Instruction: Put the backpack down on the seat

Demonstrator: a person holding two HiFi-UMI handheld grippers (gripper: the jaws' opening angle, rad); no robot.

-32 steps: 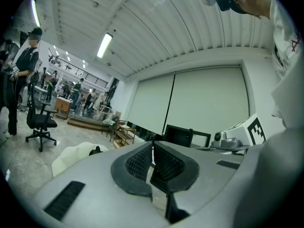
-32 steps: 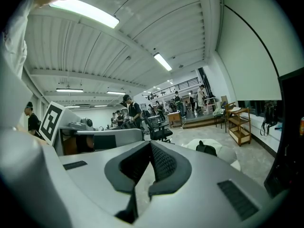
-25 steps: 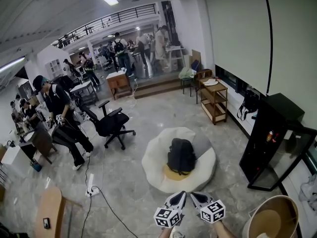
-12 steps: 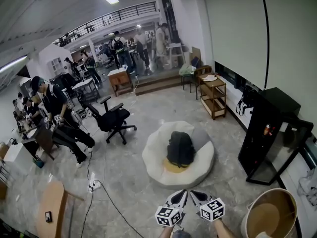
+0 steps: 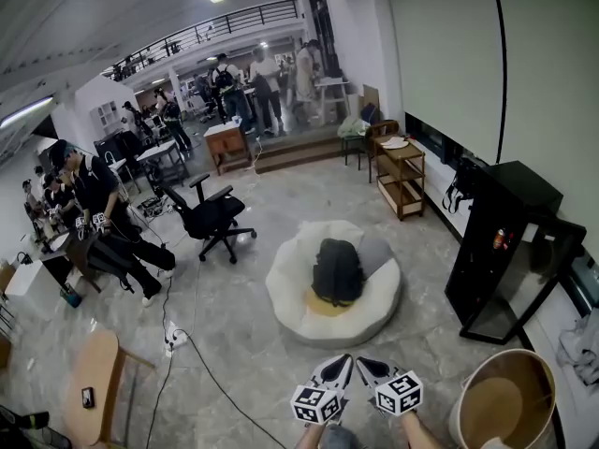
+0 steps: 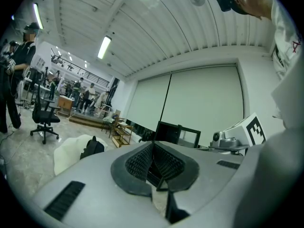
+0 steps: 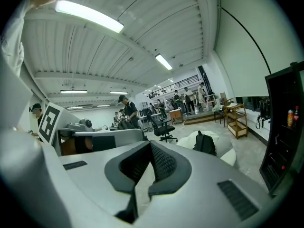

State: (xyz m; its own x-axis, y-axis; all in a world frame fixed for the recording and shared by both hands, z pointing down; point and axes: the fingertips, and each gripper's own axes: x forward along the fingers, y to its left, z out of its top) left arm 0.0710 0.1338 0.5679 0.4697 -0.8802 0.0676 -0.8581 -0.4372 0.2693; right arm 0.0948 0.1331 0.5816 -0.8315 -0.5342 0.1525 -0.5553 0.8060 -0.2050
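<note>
Head view: black backpack (image 5: 337, 269) lying on the white beanbag seat (image 5: 285, 302), straps side down, yellow patch of the seat showing at its near end. Seat out on the grey floor (image 5: 234, 335), mid-room. Left gripper (image 5: 337, 368) and right gripper (image 5: 368, 369) low at the frame's bottom edge, side by side, tips aimed toward the seat, well apart from it with bare floor between. Nothing carried by either. Black office chair (image 5: 213, 218) beyond the seat to the left, wooden shelf cart (image 5: 402, 181) by the far wall, black cabinet (image 5: 510, 237) at right, round tan bin (image 5: 501, 405) just right of the right gripper. Cable (image 5: 201, 372) snaking across the floor at left. Person in black (image 5: 103, 204) bent over at far left.

Left gripper view: fingers together, ribbed black pads meeting at the tip, nothing between. Backpack small at left, propped on the white seat, well apart from the tips. Marker cube of the right gripper at the right edge.

Right gripper view: fingers together too, pads closed on nothing. Backpack right of centre beyond the tips, sitting on the seat, office chair behind it. Marker cube of the left gripper at far left.
</note>
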